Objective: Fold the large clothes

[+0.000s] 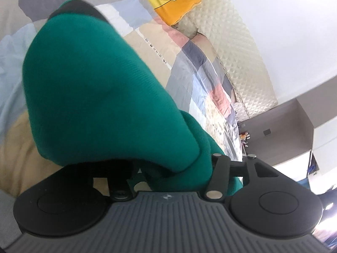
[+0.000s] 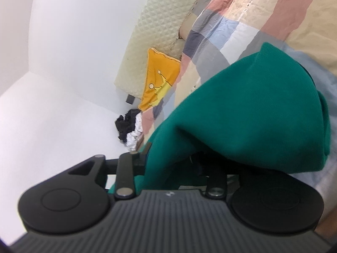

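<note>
Cloth fills both of your wrist views: the green garment (image 1: pixel 101 97) is draped over the front of each tool, hanging above the patchwork bedspread (image 1: pixel 189 80), so the fold is mid-carry and not yet laid down. On your left gripper (image 1: pixel 168 168) the knit lies bunched between and over the linkage arms, and the fingertips themselves are buried under it; whether the pads press on the fabric cannot be told from this view. Your right gripper (image 2: pixel 181 164) is in the same case: the green garment (image 2: pixel 252 109) flows over the fingers and hides the tips, so whether that grip is clenched or released cannot be told either. Both cameras are rolled well to the side, with the quilted headboard (image 1: pixel 238 48) and the yellow cushion (image 1: pixel 172 2) slanting across the frame, and the picture is soft with blur. Judging by this, you are bringing a doubled edge of the garment across towards the bed. Your next move calls for lowering both edges together onto the bedspread, keeping them level with each other so that the fold line stays straight, and drawing the fingers out from under the cloth without dragging it. Keep clear of the dark crumpled clothes (image 2: pixel 128 126) lying near the cushion.
</note>
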A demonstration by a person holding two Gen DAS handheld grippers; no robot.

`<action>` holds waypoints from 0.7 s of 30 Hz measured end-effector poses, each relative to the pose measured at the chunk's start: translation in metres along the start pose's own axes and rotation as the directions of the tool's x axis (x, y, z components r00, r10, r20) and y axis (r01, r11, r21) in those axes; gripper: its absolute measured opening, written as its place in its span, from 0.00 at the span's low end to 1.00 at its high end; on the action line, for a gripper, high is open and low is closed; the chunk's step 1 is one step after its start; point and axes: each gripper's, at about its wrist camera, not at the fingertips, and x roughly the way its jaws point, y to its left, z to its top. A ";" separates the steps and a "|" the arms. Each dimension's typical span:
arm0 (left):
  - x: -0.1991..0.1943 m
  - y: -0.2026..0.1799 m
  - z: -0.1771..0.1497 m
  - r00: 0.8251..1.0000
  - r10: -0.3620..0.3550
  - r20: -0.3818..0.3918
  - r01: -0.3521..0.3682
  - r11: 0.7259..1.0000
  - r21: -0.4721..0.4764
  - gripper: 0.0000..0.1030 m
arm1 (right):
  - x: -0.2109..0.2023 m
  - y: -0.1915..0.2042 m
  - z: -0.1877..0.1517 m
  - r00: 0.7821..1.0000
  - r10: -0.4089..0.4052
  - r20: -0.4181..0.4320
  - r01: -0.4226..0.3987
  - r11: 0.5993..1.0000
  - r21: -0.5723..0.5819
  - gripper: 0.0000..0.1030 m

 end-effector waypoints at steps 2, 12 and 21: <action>0.009 -0.002 0.011 1.000 0.000 -0.011 -0.001 1.000 -0.016 0.59 | 0.008 -0.001 0.007 1.000 0.026 -0.001 -0.026 0.999 0.023 0.56; 0.060 0.005 0.046 0.995 -0.073 -0.070 0.063 0.989 -0.133 0.79 | 0.056 -0.010 0.041 0.999 0.036 0.018 -0.036 0.999 0.036 0.76; 0.109 0.026 0.062 0.992 -0.106 -0.065 0.096 0.985 -0.141 0.81 | 0.100 -0.038 0.065 0.998 -0.008 0.066 0.008 1.000 0.001 0.73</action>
